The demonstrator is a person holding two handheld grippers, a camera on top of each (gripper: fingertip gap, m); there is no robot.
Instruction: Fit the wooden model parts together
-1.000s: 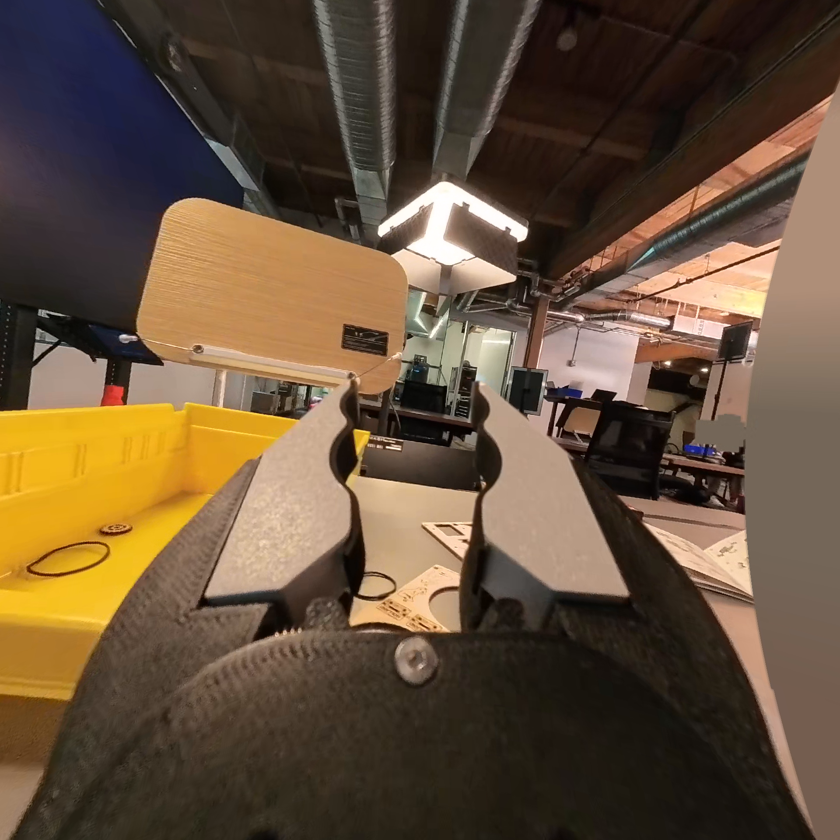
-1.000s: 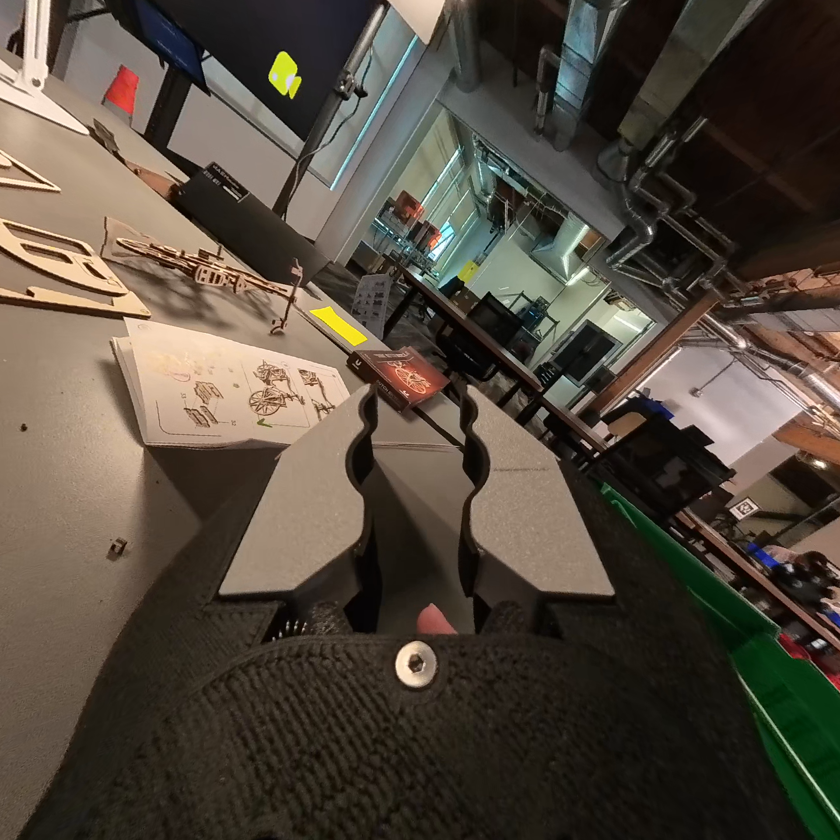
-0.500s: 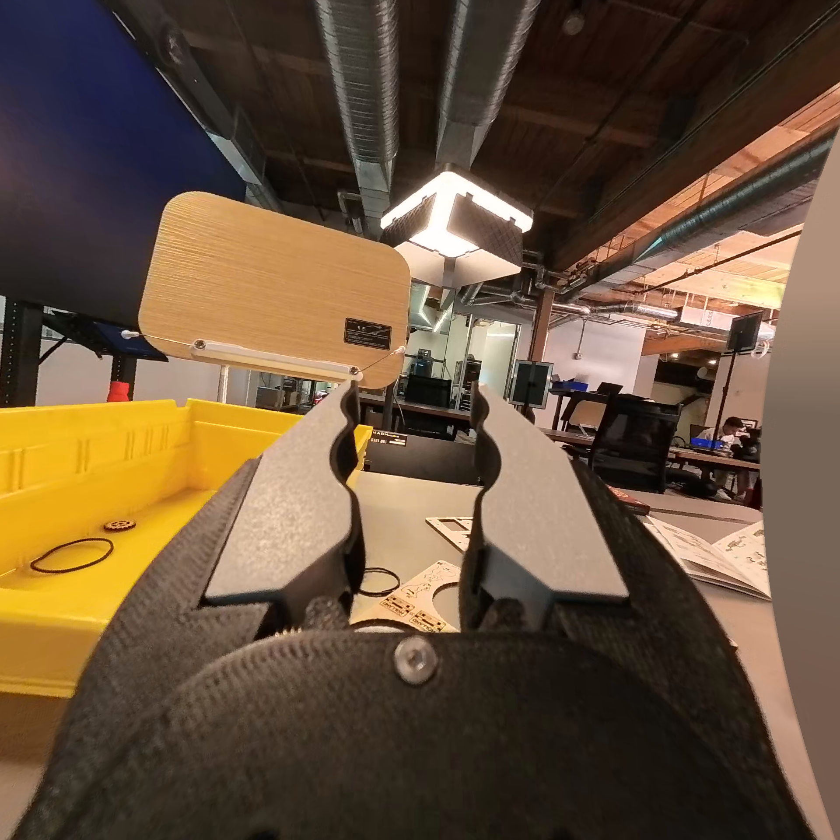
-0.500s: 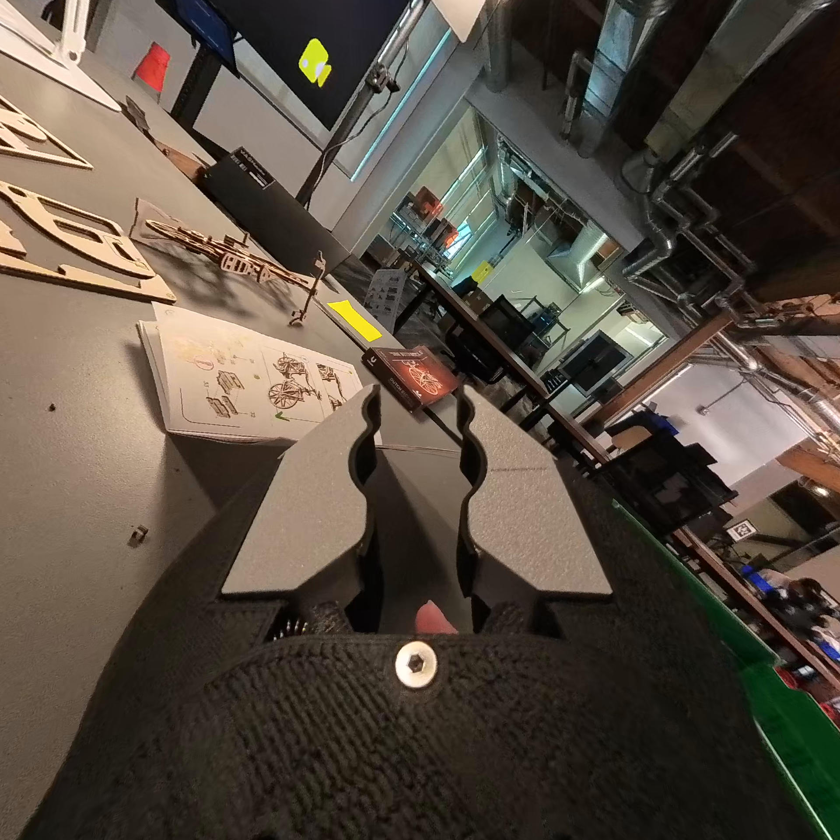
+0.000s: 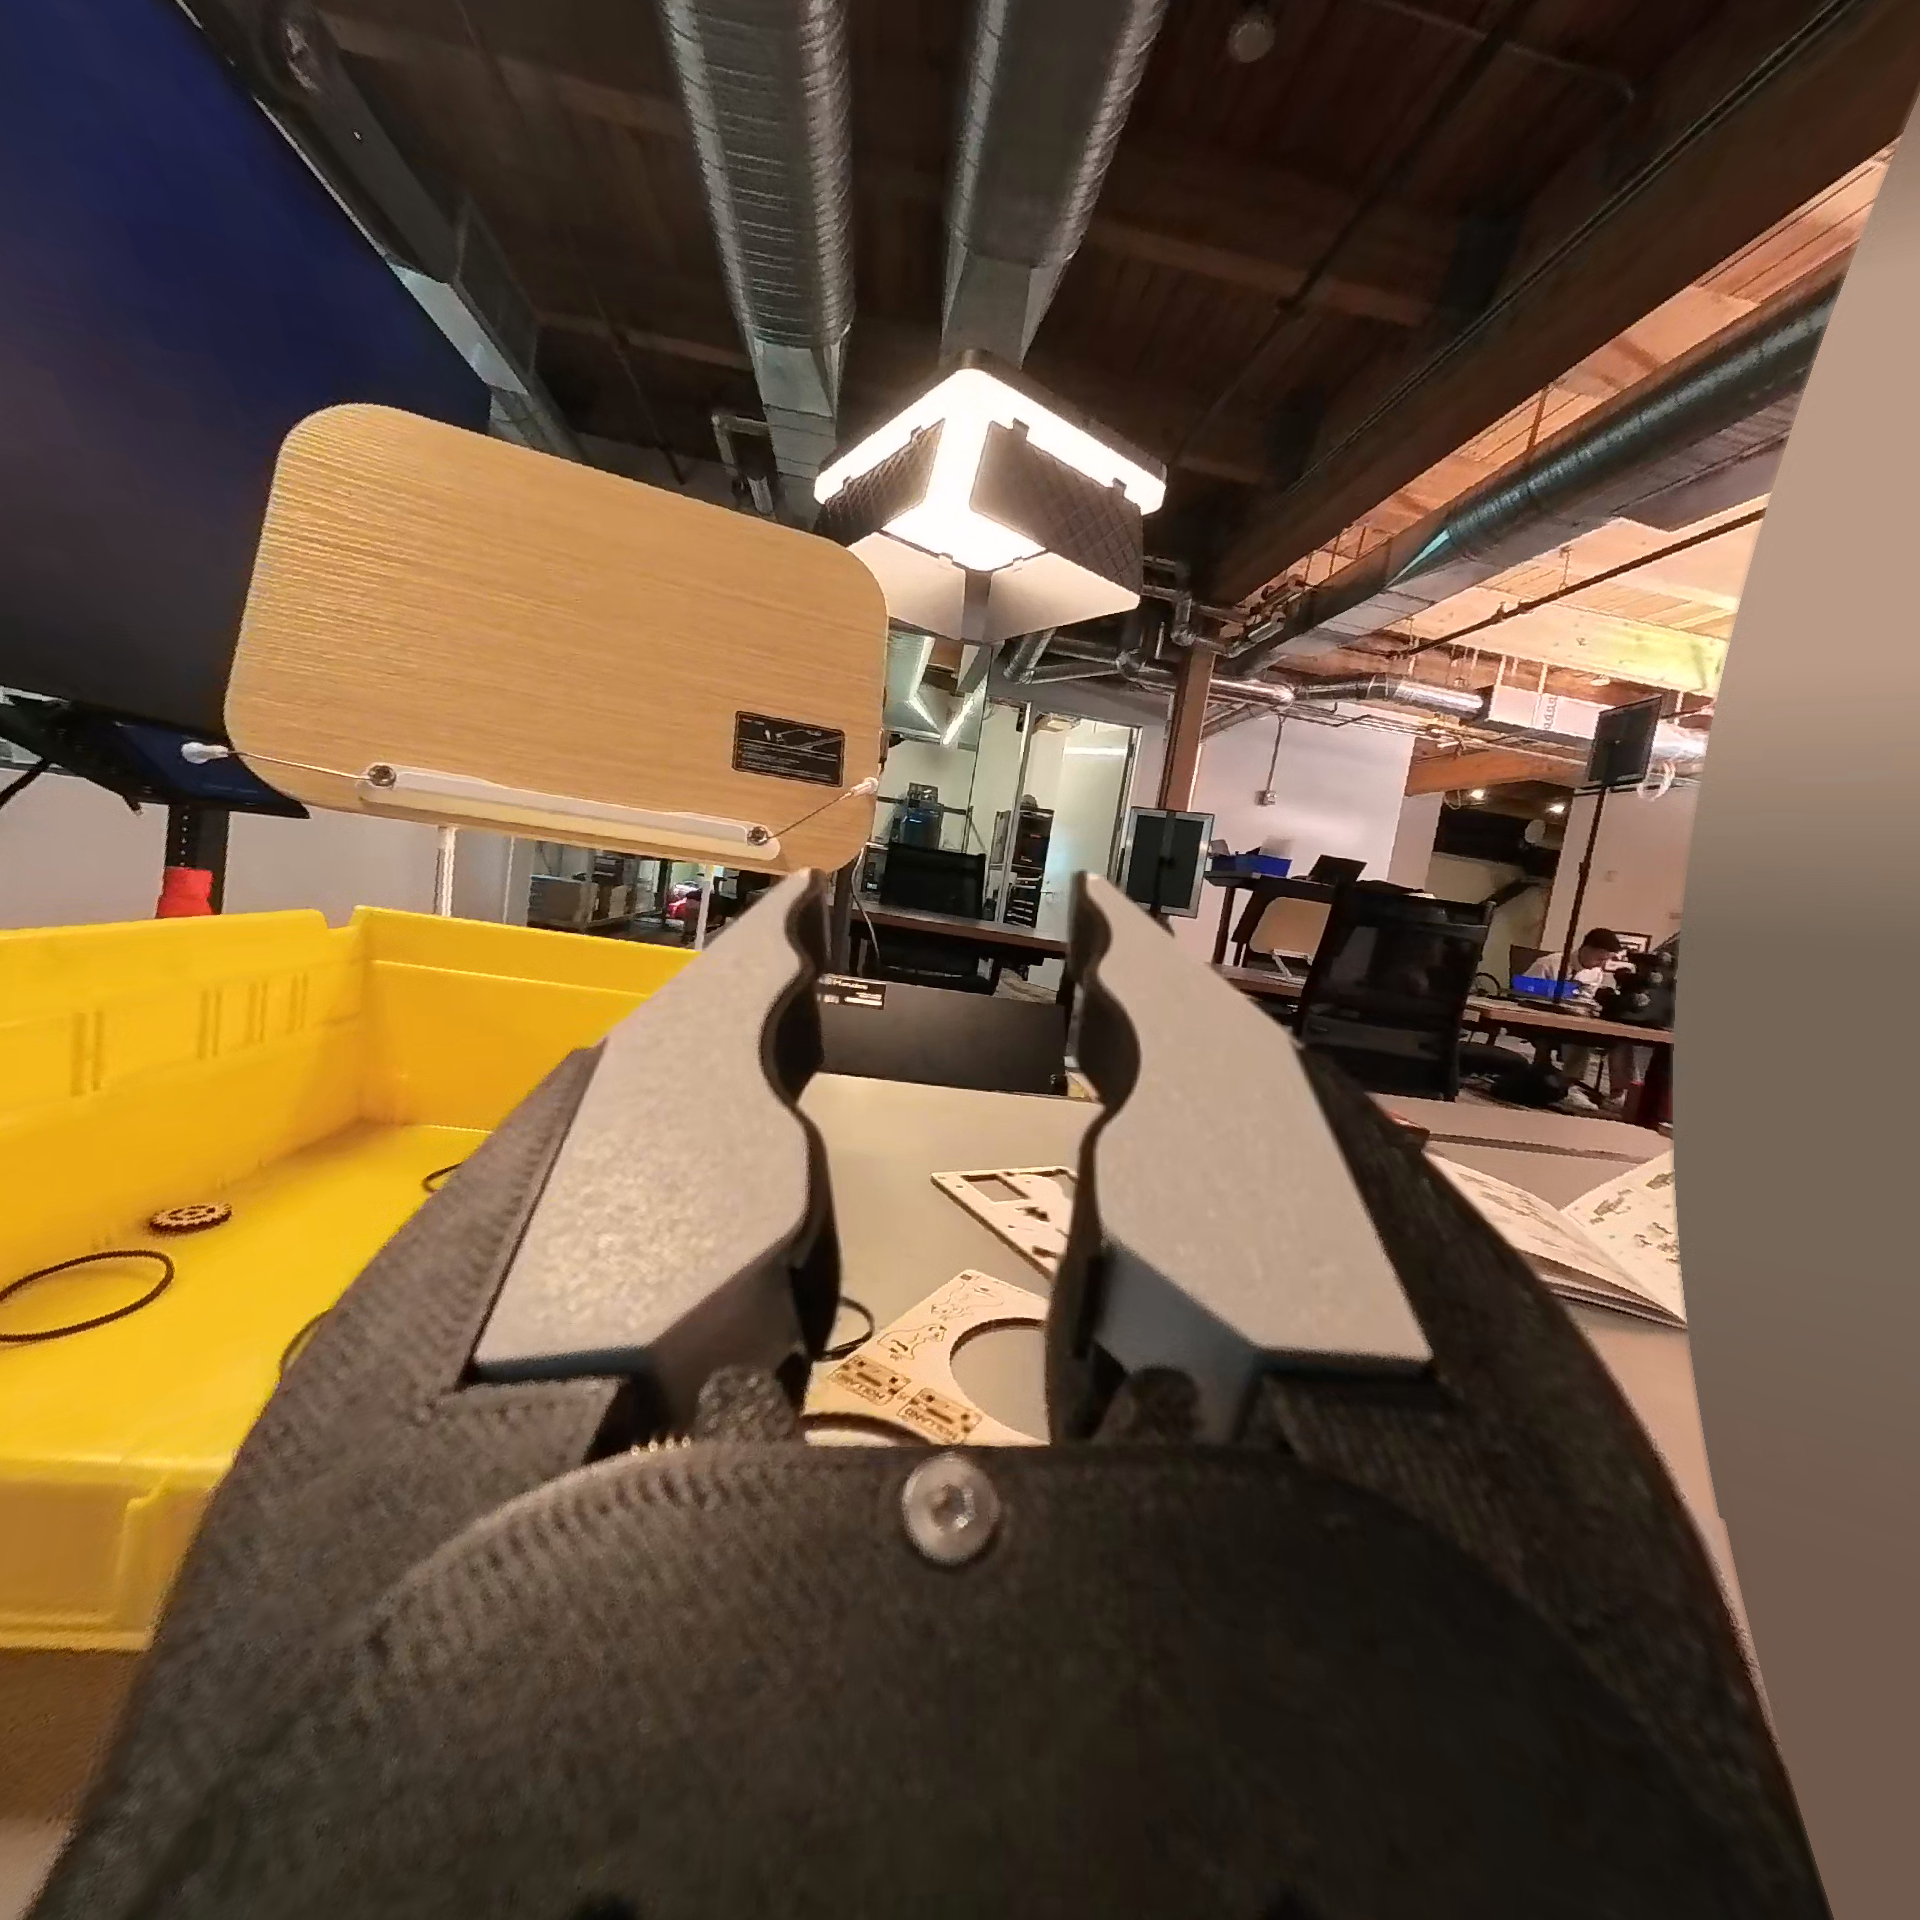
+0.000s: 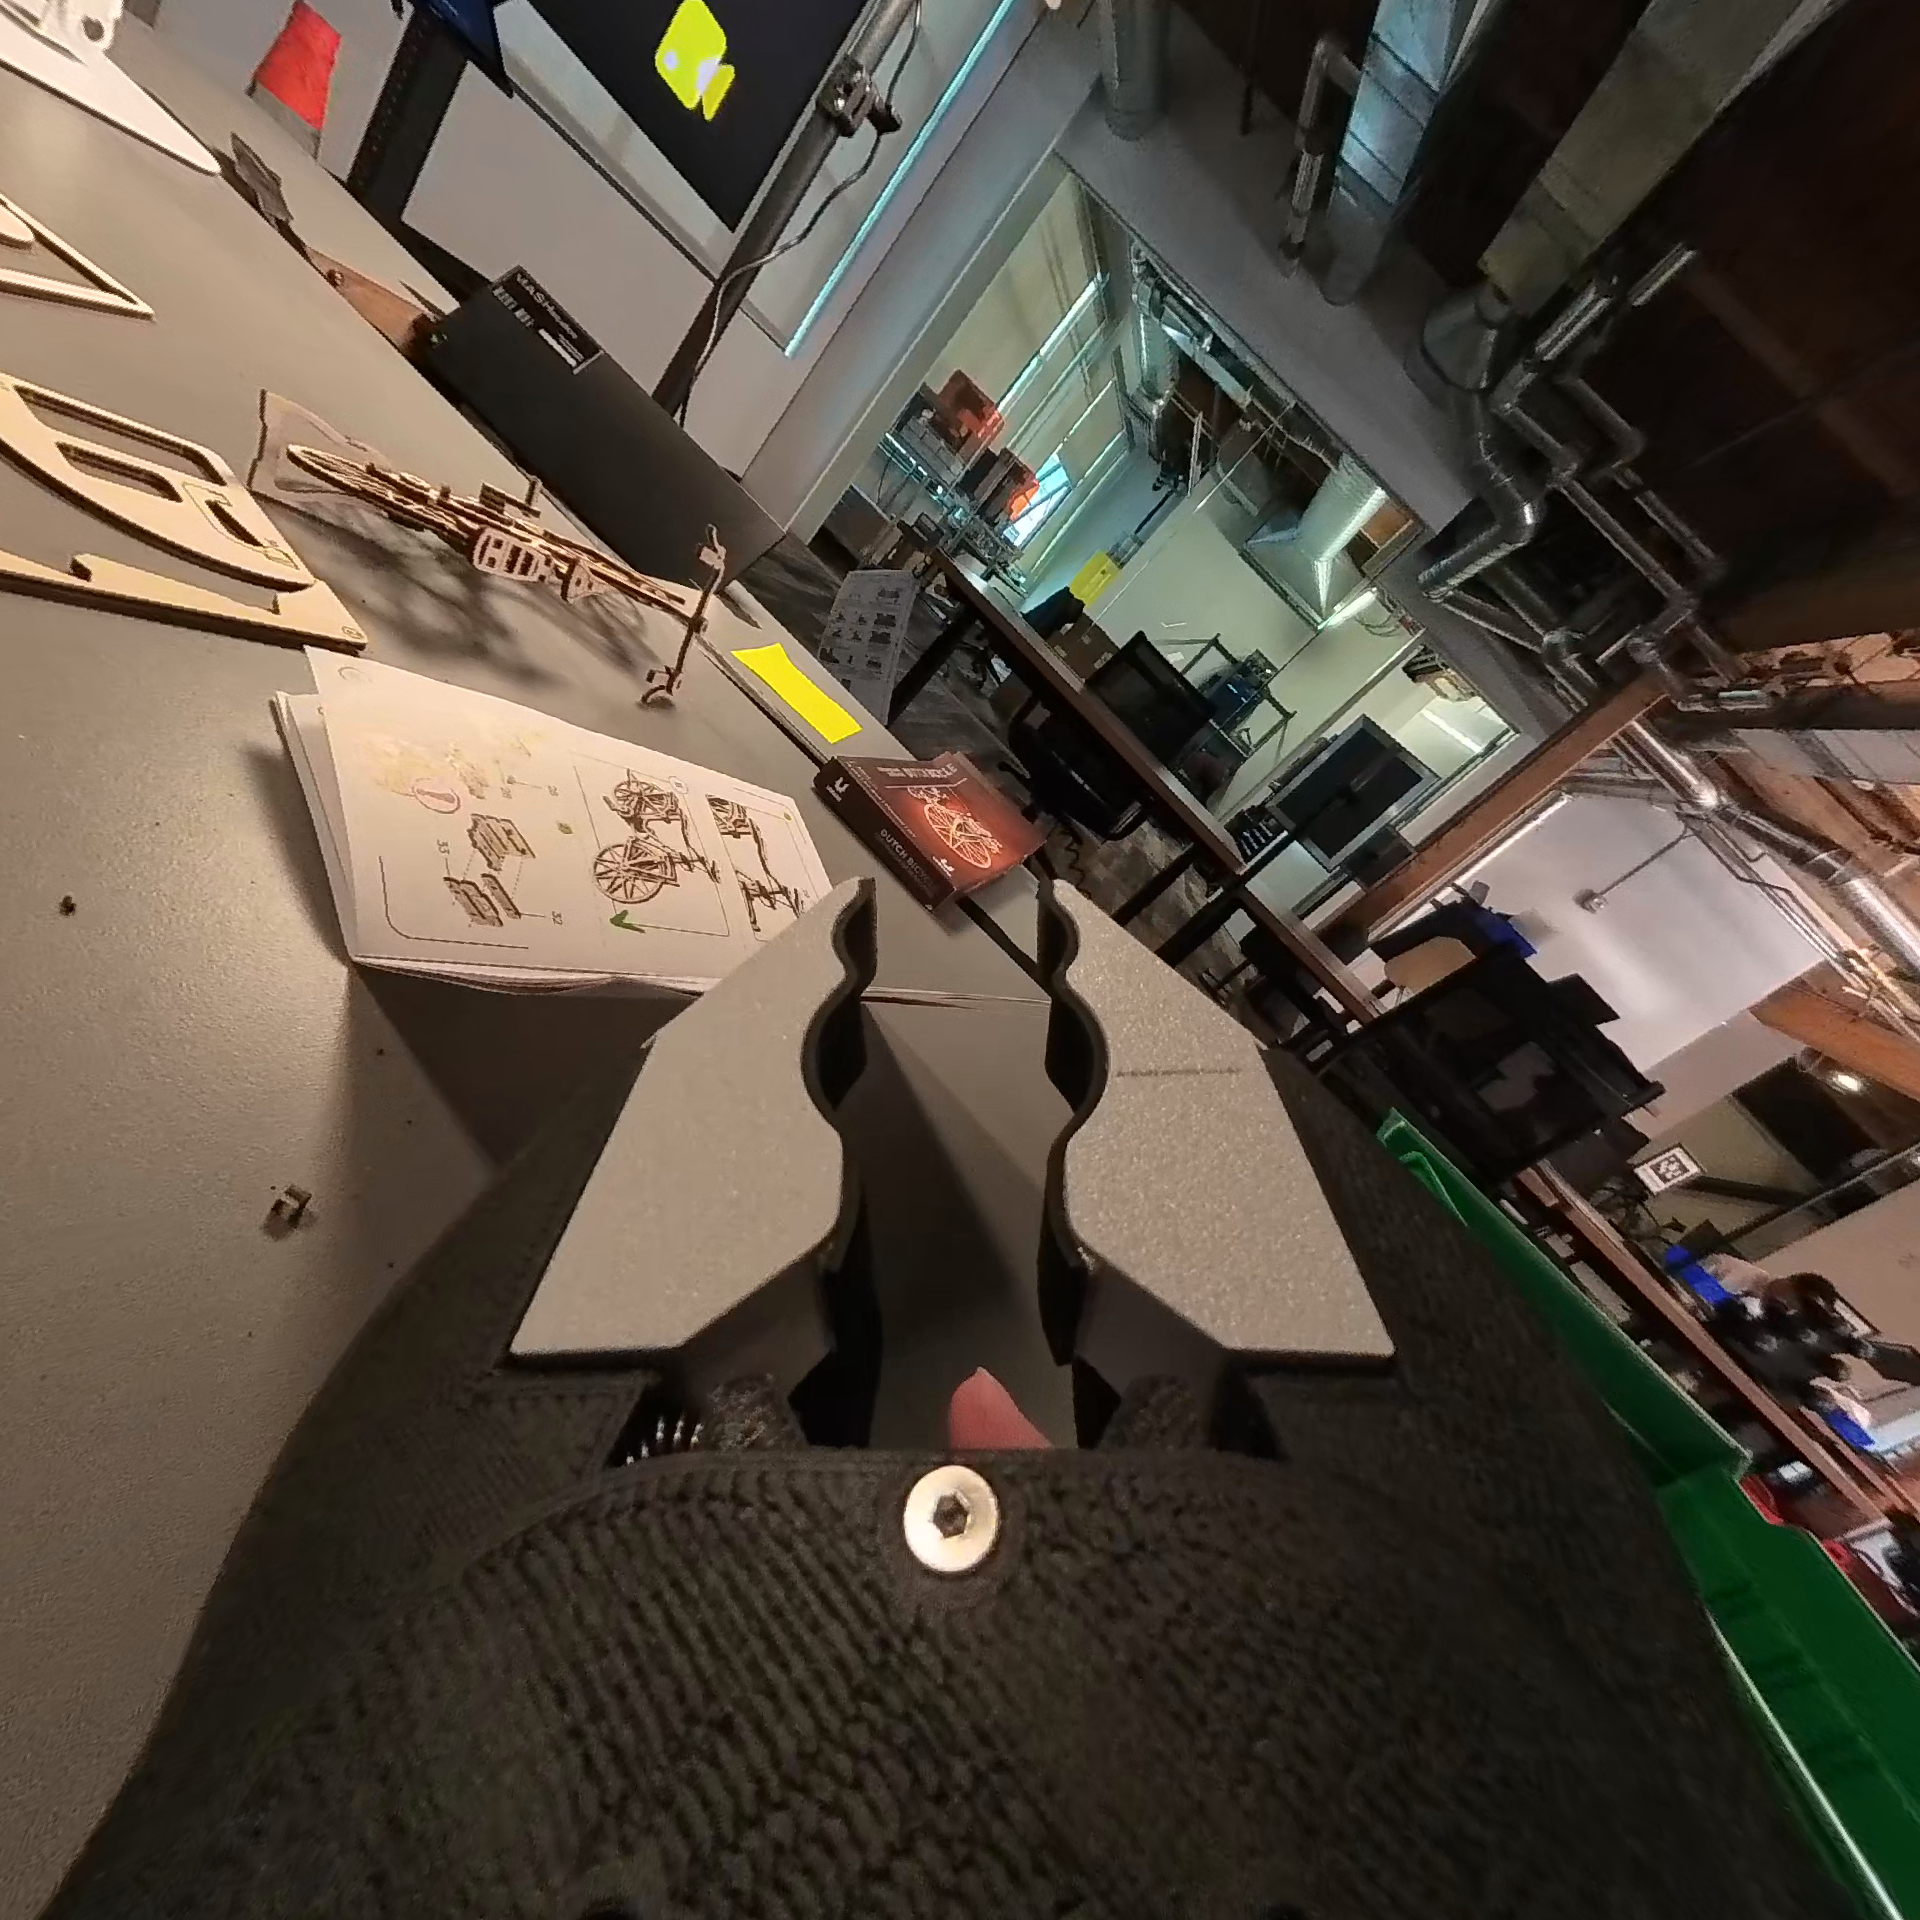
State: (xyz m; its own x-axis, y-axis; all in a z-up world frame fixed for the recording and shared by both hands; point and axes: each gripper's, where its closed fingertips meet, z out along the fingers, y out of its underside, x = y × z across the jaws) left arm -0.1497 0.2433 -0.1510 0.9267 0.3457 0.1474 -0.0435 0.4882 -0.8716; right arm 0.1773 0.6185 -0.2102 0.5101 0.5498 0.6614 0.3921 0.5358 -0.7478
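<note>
My left gripper (image 5: 940, 899) is open and empty, raised above the grey table (image 5: 935, 1122). Below it lie punched-out wooden sheets (image 5: 1003, 1195) and a sheet with a round hole (image 5: 956, 1351). My right gripper (image 6: 951, 904) is open and empty, tilted over the table (image 6: 156, 1091). A partly built wooden bicycle frame (image 6: 488, 530) lies far ahead to its left, past an open instruction booklet (image 6: 540, 831). A wooden sheet frame (image 6: 135, 520) lies at the left. A small wooden gear (image 5: 187, 1216) sits in the yellow bin (image 5: 208, 1049).
The yellow bin also holds black rubber bands (image 5: 83, 1283). A wooden board on a stand (image 5: 540, 634) rises behind it. A black box (image 5: 935, 1039), a dark model box (image 6: 940, 826), a yellow note (image 6: 795, 691) and a green bin (image 6: 1662, 1455) edge the table. The tips of one gripper are about 50 cm away from the tips of the other. The small wooden gear (image 5: 187, 1216) lies around 30 cm away from my left fingertips.
Both grippers have shifted a little, and the views have drifted slightly. Both stay open and empty.
</note>
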